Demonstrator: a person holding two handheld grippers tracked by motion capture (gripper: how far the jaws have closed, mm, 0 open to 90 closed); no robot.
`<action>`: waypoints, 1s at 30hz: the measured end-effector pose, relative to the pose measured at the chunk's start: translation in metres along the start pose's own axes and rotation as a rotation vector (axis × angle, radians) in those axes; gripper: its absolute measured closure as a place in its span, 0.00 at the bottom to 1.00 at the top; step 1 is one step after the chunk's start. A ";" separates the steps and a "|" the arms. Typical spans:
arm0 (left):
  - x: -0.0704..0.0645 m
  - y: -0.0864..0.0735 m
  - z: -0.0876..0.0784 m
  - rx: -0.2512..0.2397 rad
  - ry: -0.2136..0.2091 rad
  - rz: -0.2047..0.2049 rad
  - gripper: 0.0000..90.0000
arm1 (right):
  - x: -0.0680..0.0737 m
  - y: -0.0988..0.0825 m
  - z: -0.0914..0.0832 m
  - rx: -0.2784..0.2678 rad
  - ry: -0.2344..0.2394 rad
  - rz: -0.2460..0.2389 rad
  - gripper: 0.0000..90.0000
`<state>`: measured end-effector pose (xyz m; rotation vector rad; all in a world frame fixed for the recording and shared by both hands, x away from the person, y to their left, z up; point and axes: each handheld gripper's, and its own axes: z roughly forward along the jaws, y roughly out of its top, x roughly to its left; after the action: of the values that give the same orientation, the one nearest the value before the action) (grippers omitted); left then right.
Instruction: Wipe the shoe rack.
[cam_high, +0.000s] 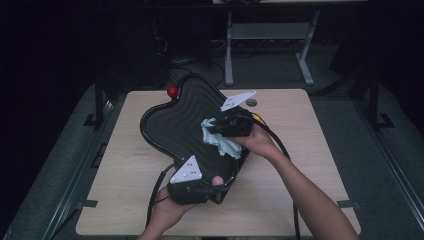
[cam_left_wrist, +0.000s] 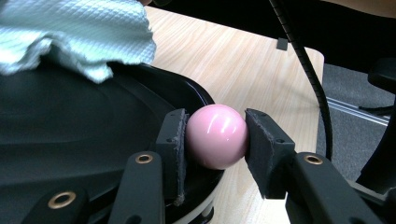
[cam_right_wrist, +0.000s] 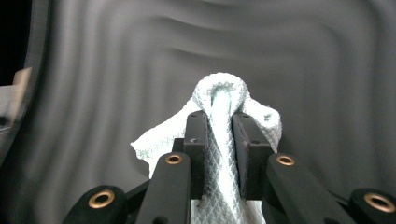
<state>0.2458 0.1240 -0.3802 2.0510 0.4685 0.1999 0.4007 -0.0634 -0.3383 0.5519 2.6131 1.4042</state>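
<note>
- Light wooden tabletop (cam_high: 320, 150) in a dark room — grey floor (cam_high: 380, 165), white desk frame (cam_high: 230, 55) behind.
- Left gripper (cam_left_wrist: 215, 142) jaws clamp a pink ball (cam_left_wrist: 217, 135) at the edge of a black ridged tray (cam_high: 175, 125).
- Right gripper (cam_right_wrist: 219, 135) jaws pinch a pale cloth (cam_right_wrist: 219, 102) — against the tray.

Our left gripper (cam_high: 192, 187) sits low in the centre of the high view, its jaws partly closed and clamped tight. Our right gripper (cam_high: 225, 127) lies near the middle, forearm stretching to the lower right corner, jaws nearly together and pinching.
</note>
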 end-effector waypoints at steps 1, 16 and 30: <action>0.000 0.000 -0.001 0.001 -0.002 -0.001 0.67 | 0.006 0.003 0.003 0.000 0.018 -0.022 0.85; 0.000 -0.003 -0.004 -0.004 0.002 -0.004 0.67 | 0.006 0.042 0.024 0.005 0.048 -0.079 0.85; 0.000 -0.003 -0.004 -0.006 0.002 -0.001 0.67 | -0.011 0.072 0.038 -0.021 -0.035 -0.045 0.85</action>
<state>0.2434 0.1284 -0.3808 2.0446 0.4700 0.2029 0.4397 -0.0014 -0.3005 0.5071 2.5639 1.3945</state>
